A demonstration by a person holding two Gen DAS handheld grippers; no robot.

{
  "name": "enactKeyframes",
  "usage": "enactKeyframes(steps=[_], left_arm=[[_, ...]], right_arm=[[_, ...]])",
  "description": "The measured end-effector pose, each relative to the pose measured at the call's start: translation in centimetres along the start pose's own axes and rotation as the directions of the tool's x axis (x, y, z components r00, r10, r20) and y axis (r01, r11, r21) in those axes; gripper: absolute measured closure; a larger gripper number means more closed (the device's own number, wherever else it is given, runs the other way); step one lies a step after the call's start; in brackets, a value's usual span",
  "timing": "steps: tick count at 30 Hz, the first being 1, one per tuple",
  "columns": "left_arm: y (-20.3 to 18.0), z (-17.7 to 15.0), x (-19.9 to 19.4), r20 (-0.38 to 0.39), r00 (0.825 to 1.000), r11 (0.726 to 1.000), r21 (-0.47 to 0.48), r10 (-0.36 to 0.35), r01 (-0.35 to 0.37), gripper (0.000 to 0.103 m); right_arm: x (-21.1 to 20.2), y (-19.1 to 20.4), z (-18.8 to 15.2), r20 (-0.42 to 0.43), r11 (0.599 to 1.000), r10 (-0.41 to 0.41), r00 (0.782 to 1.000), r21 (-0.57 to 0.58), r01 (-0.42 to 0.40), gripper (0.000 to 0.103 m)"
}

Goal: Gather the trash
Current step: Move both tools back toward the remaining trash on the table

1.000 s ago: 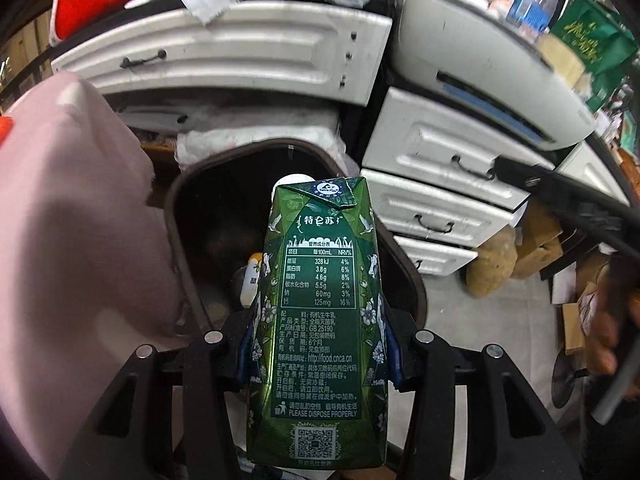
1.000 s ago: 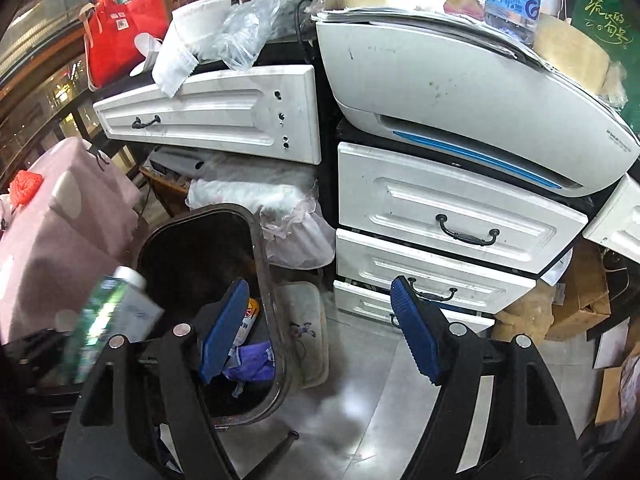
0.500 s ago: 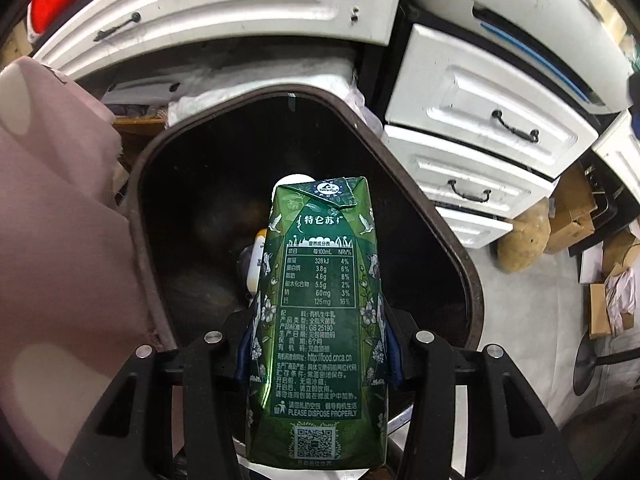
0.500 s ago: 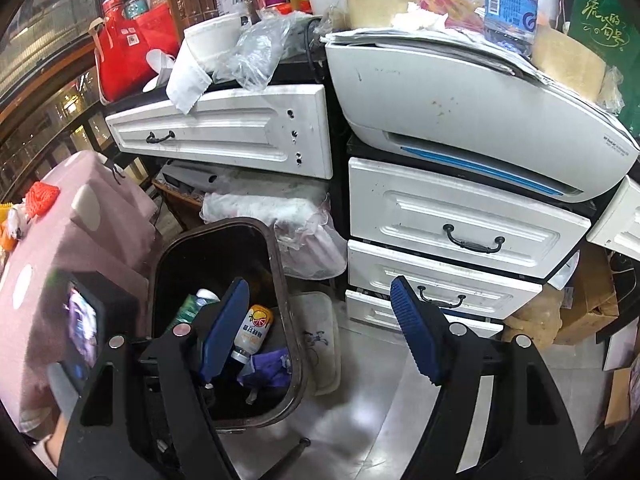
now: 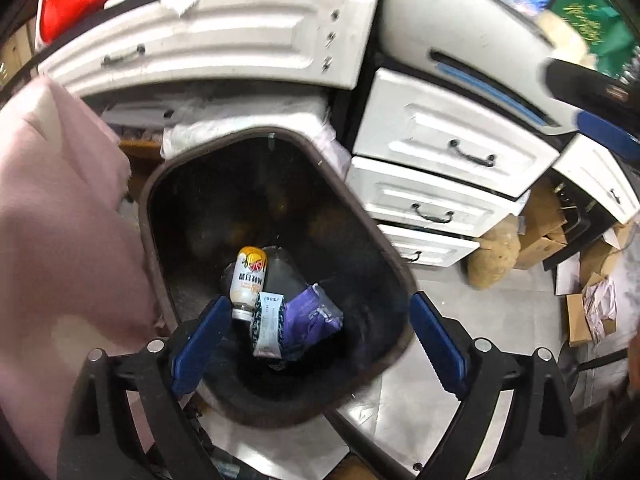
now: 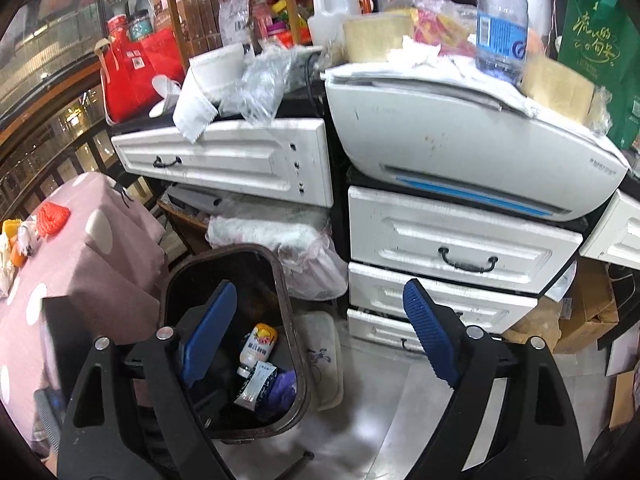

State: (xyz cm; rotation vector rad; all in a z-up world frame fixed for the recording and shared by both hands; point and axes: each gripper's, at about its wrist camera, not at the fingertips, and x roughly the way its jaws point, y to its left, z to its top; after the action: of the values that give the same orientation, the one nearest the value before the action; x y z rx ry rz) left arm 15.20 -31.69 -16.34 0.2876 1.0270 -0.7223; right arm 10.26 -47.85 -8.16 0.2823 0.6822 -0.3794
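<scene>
Left tongs (image 5: 316,334) just opened wide, empty, over bin (image 5: 394,268); right tongs (image 6: 320,340) likewise widened, apparently empty.

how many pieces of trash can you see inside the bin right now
3 in the bin: a small white bottle lying toward the left, a grey-white sachet just below it, and a purple wrapper to its right. More may be hidden in the dark bottom.
</scene>
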Motion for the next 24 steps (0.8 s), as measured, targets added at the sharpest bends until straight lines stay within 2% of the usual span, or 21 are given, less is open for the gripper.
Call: enactKeyframes(steps=[3, 12, 18, 24], left_arm=[[-0.4, -0.3, -2.9, 0.048, 0.999, 1.000, 0.013, -0.026, 0.025, 0.011], [0.7, -1.8, -11.7, 0.203, 0.979, 0.999, 0.042, -0.001, -0.008, 0.007], [4.4, -3.2, -15.8, 0.280, 0.958, 0.998, -0.007, 0.067, -0.068, 0.006], [10.4, -5.0, -18.7, 0.293, 0.934, 0.976, -0.133, 0.206, -0.173, 0.006]], right_arm=[[-0.7, 0.1, 0.3, 0.023, 1.000, 0.013, 1.000, 0.001, -0.013, 0.015], [-2.5, 2.5, 1.1, 0.058, 0.994, 0.113, 0.992, -0.018, -0.112, 0.013], [-2.5, 7.1, 1.0, 0.040, 0.975, 0.201, 0.979, -0.105, -0.196, 0.013], [-2.2, 12.6, 0.7, 0.003, 0.938, 0.291, 0.957, -0.197, -0.285, 0.013]])
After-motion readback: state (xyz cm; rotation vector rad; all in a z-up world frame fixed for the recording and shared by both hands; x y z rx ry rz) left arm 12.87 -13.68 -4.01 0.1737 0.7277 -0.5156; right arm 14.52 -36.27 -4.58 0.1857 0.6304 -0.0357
